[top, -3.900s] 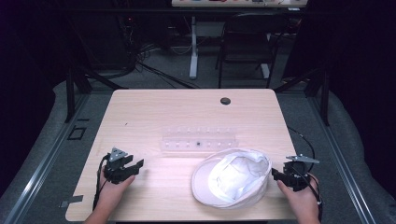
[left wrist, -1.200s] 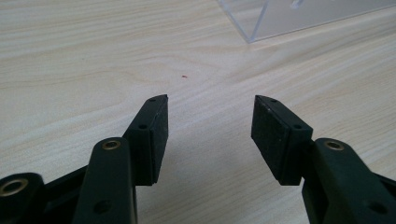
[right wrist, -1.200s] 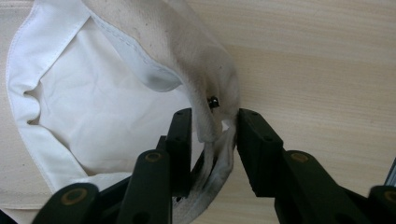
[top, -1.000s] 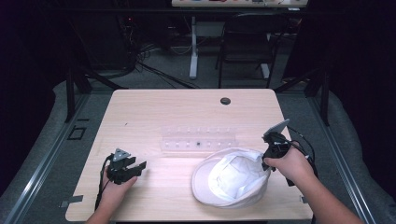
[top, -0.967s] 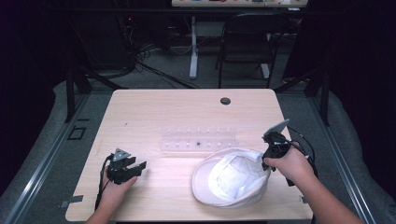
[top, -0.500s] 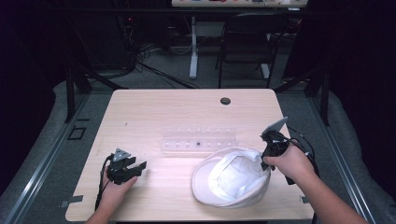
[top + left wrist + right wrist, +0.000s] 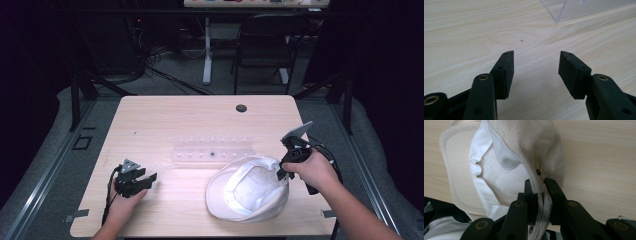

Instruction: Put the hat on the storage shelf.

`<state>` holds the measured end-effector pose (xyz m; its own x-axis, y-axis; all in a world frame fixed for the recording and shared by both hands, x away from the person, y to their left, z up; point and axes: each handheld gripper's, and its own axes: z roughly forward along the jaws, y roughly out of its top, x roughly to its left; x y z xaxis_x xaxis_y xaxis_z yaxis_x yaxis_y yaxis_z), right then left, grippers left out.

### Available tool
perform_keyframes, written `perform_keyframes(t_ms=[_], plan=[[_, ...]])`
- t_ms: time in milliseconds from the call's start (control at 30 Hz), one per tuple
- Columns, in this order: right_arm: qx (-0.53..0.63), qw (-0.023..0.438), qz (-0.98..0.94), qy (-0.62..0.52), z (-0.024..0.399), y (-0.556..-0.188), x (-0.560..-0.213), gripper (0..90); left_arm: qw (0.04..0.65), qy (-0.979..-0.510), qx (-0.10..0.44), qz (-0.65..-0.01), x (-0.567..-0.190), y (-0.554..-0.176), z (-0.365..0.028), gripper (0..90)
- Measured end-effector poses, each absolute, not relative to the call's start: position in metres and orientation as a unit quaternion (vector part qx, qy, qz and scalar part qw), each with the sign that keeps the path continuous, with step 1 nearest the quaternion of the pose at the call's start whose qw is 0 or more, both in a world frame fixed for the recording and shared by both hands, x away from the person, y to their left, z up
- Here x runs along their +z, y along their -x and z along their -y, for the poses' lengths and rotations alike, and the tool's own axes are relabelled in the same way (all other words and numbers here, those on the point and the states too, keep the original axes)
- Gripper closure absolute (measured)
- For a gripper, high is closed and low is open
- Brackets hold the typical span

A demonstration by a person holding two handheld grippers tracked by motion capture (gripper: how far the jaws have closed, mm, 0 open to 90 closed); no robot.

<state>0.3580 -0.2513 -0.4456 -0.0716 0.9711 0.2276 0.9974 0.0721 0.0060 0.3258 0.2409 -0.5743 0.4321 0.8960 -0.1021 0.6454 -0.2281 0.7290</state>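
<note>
High view: a white cap [image 7: 248, 189] is lying upside down, lining up, near the front right corner of the worktop [image 7: 165, 115], just in front of a clear rack [image 7: 212, 150].
Right gripper [image 7: 281, 172]: its jaws have just been closing and are now pinching the cap's rim at the cap's right side; in the right gripper view the cloth [image 7: 537, 182] is standing clamped between the two pads.
Left gripper [image 7: 145, 178]: resting near the front left edge, jaws standing wide apart [image 7: 535, 72] with nothing but bare wood between them.
Step in hand: taking hold of the cap; the grip looks made, the lift not yet begun.
Next move: probably raising the rim slowly, since one pinch on soft cloth will be letting the crown sag; the idle gripper may be needed on the opposite rim.
</note>
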Motion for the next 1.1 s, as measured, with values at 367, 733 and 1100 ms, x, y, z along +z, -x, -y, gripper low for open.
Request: perform_keyframes(t_ms=[367,733,1100], plan=[[-0.079,0.074,0.724,0.681,0.242,-0.357,-0.426,80.5,0.364,-0.763,0.173,-0.506,-0.575,-0.326,-0.241,46.7],[-0.060,0.069,0.725,0.682,0.239,-0.357,-0.407,80.5,0.365,-0.763,0.172,-0.505,-0.575,-0.326,-0.240,46.7],[-0.095,0.103,0.725,0.674,0.235,-0.357,-0.389,80.6,0.365,-0.764,0.173,-0.504,-0.574,-0.325,-0.241,46.8]])
